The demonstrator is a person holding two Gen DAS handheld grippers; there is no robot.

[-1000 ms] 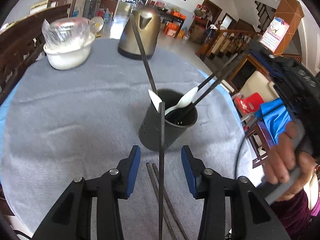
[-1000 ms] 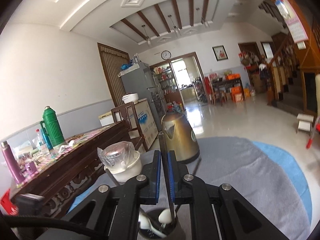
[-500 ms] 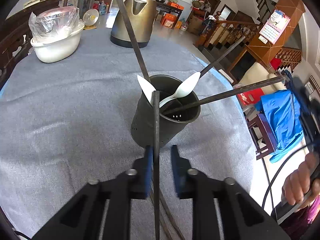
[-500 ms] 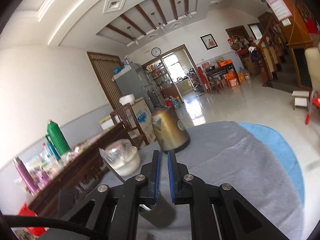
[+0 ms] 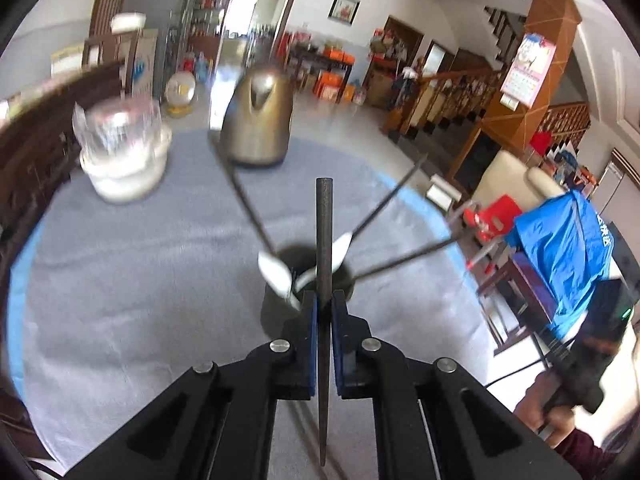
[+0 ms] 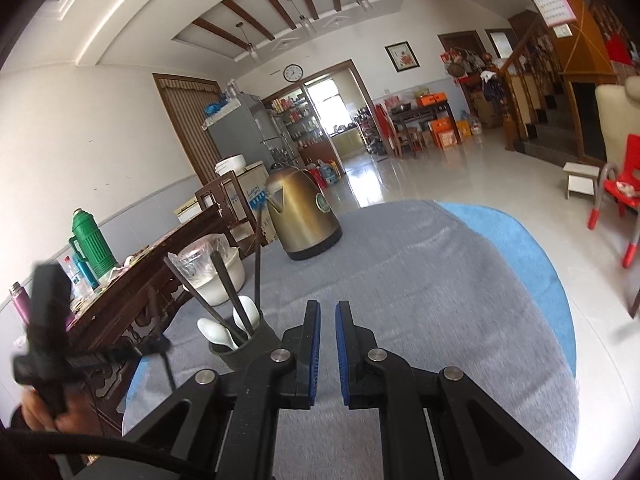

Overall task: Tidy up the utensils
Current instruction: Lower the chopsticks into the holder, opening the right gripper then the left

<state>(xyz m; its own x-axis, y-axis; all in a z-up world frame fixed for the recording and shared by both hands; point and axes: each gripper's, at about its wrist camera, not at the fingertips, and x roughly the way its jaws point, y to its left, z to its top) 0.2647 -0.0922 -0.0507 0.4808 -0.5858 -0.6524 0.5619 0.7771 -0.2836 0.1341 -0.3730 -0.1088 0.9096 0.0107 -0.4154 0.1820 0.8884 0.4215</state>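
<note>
Left gripper (image 5: 324,312) newly clenched on chopstick (image 5: 324,240), holder (image 5: 280,312) behind; right gripper (image 6: 328,320) closed, empty.

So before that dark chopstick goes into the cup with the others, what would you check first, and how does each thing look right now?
1. Chopstick clamped in the left gripper: ok, pads shut on it.
2. Chopstick standing upright in the grip: ok.
3. Cup standing upright on the gray cloth: ok.
4. Room left in the cup: ok, it holds three chopsticks and two white spoons with a gap showing.
5. Right gripper out of the way: ok, shut, empty, off to the side of the cup.
6. More chopsticks left on the cloth: cannot tell, the left gripper hides most of that spot.
</note>
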